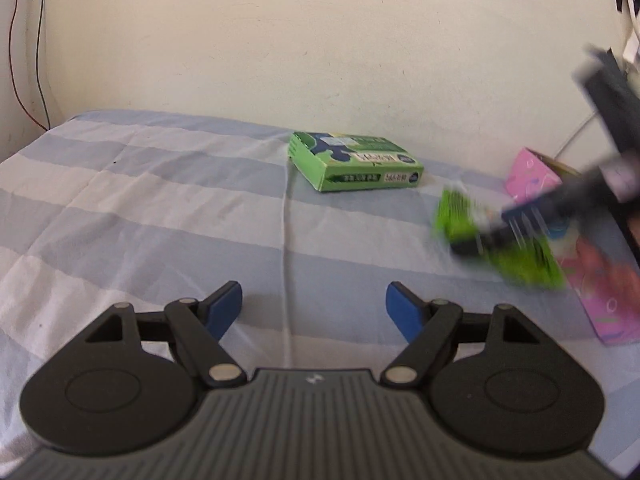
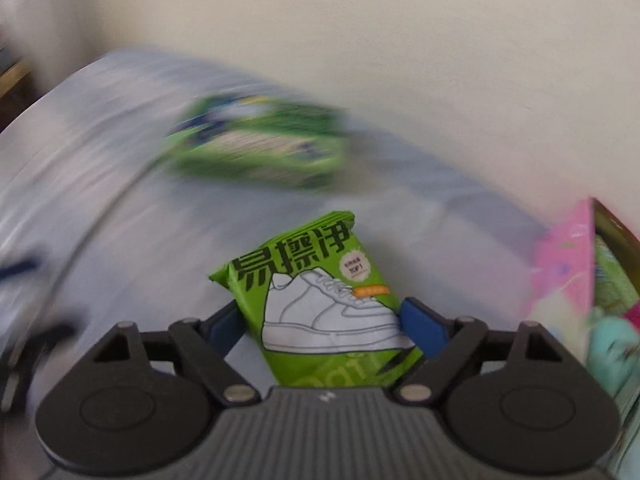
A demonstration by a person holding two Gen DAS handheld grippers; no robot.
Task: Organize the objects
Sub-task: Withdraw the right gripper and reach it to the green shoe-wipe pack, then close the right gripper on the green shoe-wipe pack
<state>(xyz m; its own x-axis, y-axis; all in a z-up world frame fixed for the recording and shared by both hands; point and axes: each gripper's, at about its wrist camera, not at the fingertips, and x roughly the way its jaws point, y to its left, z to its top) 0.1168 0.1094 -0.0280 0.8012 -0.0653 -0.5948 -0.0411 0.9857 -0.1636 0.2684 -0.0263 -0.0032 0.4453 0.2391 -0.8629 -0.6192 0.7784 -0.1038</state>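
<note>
My right gripper is shut on a green shoe-wipe packet with a white sneaker printed on it, held above the bed. In the left wrist view the same gripper and packet appear blurred at the right, beside a pink box. A green carton lies flat on the striped bedsheet near the wall; it shows blurred in the right wrist view. My left gripper is open and empty, low over the sheet.
The pink box at the right holds green, teal and pink items. A cream wall backs the bed. Red and black cables hang at the far left corner.
</note>
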